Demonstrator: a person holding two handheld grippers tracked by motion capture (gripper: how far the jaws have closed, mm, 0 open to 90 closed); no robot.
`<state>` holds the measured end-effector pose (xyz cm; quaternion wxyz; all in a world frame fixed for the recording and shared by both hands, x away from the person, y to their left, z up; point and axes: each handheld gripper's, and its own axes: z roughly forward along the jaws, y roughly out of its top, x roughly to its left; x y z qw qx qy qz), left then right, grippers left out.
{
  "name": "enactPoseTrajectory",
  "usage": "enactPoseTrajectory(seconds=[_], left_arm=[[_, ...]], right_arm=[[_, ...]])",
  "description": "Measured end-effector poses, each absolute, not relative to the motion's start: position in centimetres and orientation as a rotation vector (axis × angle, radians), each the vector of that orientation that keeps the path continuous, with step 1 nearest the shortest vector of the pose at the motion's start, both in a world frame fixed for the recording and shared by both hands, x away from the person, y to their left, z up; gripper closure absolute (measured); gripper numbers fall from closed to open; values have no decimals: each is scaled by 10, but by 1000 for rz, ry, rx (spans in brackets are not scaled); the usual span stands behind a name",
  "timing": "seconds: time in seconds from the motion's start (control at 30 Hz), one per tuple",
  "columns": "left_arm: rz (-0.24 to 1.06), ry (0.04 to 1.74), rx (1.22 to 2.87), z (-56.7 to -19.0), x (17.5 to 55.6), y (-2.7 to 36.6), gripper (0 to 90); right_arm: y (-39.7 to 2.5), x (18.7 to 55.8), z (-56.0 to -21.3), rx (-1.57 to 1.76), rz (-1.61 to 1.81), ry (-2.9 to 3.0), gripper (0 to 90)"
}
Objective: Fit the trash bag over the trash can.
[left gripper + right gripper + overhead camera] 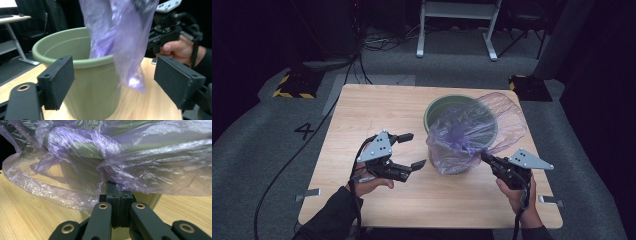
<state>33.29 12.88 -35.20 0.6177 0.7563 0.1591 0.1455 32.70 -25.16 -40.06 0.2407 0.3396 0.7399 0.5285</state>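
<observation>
Purple bag [472,135], seemingly unprinted, draped over green bucket [447,107], pinched by right gripper [486,158]; left gripper [412,150] fingers spread.

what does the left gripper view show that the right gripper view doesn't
Left gripper view alone: the left gripper with jaws wide apart and nothing between them, the green bucket's open rim, and the other hand holding its gripper.

Right gripper view alone: the right gripper with jaws shut on a gathered fold of the purple bag.

Both: the purple bag draped over the bucket, and the wooden table.
</observation>
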Motion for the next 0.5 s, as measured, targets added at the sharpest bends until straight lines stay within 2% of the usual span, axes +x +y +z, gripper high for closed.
enactPoseTrajectory(seconds=[0.2, 0.27, 0.43, 0.5], left_arm=[[321, 355, 1728, -338, 335, 115, 162], [334, 375, 1737, -335, 340, 109, 198], [376, 419, 1756, -336, 358, 101, 549], [371, 436, 1760, -339, 366, 101, 642]], right_arm=[[-251, 327, -400, 923, 1437, 2027, 897], [-251, 327, -400, 921, 1434, 2029, 896], [-252, 328, -401, 922, 1426, 2036, 886], [-253, 329, -402, 924, 1430, 2036, 886]])
